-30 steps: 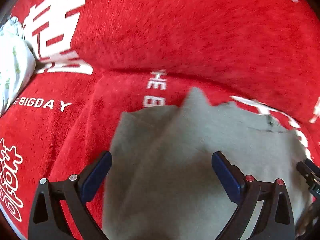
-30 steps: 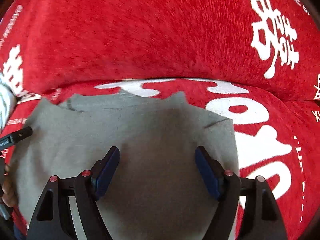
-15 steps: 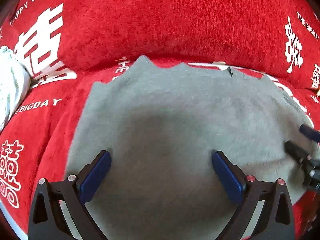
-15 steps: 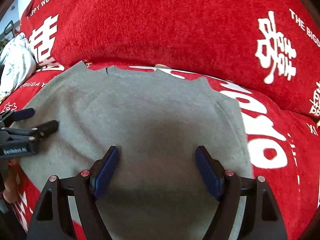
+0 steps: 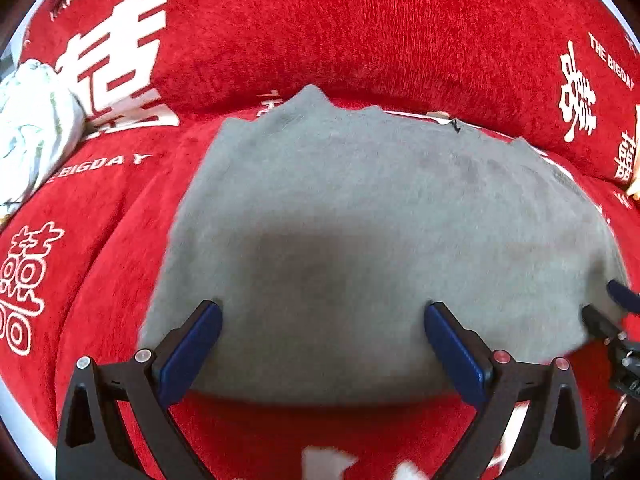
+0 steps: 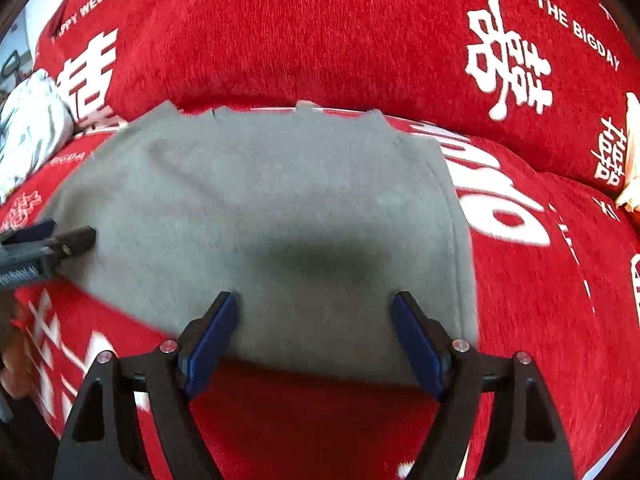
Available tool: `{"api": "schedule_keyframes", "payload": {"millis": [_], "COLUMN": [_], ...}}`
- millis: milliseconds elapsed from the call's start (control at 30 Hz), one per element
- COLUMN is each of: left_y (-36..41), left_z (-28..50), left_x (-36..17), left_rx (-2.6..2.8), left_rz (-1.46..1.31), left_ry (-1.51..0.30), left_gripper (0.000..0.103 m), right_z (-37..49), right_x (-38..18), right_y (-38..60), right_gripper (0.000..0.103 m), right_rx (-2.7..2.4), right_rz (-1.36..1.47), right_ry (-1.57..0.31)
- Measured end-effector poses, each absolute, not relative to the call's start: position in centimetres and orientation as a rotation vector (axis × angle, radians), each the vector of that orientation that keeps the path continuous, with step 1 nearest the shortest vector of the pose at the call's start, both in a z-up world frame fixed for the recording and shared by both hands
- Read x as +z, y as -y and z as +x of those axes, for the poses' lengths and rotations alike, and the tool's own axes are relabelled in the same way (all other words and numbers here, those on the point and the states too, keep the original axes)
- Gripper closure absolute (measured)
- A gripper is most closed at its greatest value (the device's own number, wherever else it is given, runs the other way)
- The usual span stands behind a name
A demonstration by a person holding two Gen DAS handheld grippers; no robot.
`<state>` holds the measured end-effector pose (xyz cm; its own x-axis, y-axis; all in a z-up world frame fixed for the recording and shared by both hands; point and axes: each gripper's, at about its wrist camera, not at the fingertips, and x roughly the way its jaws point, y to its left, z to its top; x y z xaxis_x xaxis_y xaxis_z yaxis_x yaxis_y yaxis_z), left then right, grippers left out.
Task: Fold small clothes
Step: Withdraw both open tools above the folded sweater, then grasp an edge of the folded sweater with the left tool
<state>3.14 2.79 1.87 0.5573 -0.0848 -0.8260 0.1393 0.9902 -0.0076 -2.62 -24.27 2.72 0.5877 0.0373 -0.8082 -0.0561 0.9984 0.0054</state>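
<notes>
A home: a sofa (image 6: pixel 320 40) under a red wedding-print cover (seat and backrest both draped).

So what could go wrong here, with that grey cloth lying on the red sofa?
Both hand-held grippers, left and right, stand open over the grey cloth's near edge; closing there could catch only one layer, or pinch the plush red cover too. The far edge looks jagged and bunched, so a fold may come out crooked.
</notes>
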Motion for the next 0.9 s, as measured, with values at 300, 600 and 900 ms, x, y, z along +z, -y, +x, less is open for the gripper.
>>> {"api": "schedule_keyframes", "payload": {"millis": [300, 600, 900], "left_y": [-7.1, -12.7, -11.6], "left_z": [-1.0, 0.8, 5.4], "left_x": [2.8, 2.4, 1.0], "left_rx": [-0.113, -0.196, -0.322], "left_rz": [-0.042, -0.423, -0.549], "left_ry": [-0.957, -0.985, -1.001], "left_gripper": [0.001, 0.001, 0.066], "right_z": [-5.7, -5.4, -3.3], "right_x": [3.0, 4.4, 5.6], "right_y": [24.9, 25.1, 22.2], "right_gripper": [0.018, 0.017, 0.017], "right_rx": [0.055, 0.088, 0.138], "right_rz": [-0.086, 0.074, 0.033], "right_ry": [-0.926, -0.924, -0.930]}}
